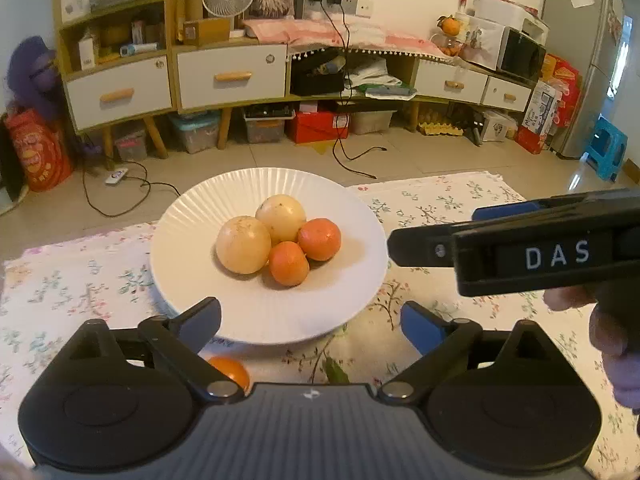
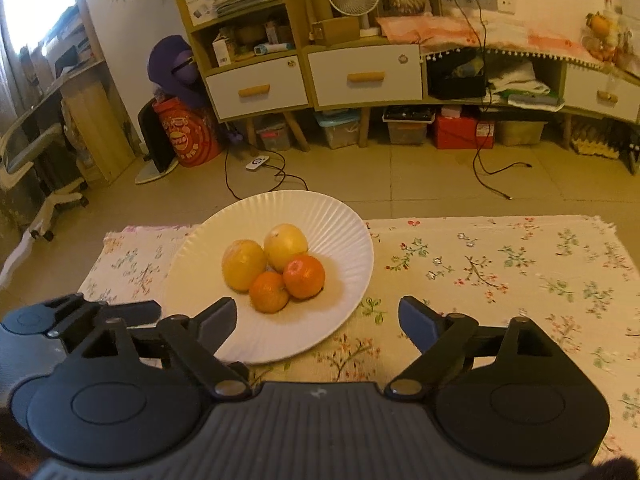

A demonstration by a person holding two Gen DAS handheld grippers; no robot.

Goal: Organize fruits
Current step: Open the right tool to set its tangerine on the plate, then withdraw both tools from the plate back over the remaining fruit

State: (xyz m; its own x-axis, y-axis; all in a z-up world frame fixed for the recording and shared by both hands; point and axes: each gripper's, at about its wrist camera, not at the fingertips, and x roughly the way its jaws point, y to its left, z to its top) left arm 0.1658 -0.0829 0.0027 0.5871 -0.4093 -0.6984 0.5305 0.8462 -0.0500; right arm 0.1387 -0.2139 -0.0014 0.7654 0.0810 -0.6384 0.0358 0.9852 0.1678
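Note:
A white ribbed plate (image 1: 192,216) (image 2: 340,224) on a floral cloth holds two yellow fruits (image 1: 243,245) (image 2: 244,265) and two orange tangerines (image 1: 319,239) (image 2: 304,276), all touching. A third tangerine (image 1: 231,372) lies on the cloth in front of the plate, half hidden under my left gripper's linkage. My left gripper (image 1: 310,322) is open and empty over the plate's near rim. My right gripper (image 2: 316,320) is open and empty over the plate's near right rim; it also shows from the side in the left wrist view (image 1: 404,246), right of the plate.
The floral cloth (image 2: 500,264) covers the table, whose far edge lies just behind the plate. Beyond are tiled floor with cables, cabinets with drawers, storage boxes, a fridge (image 1: 580,60) and a blue stool (image 1: 606,148).

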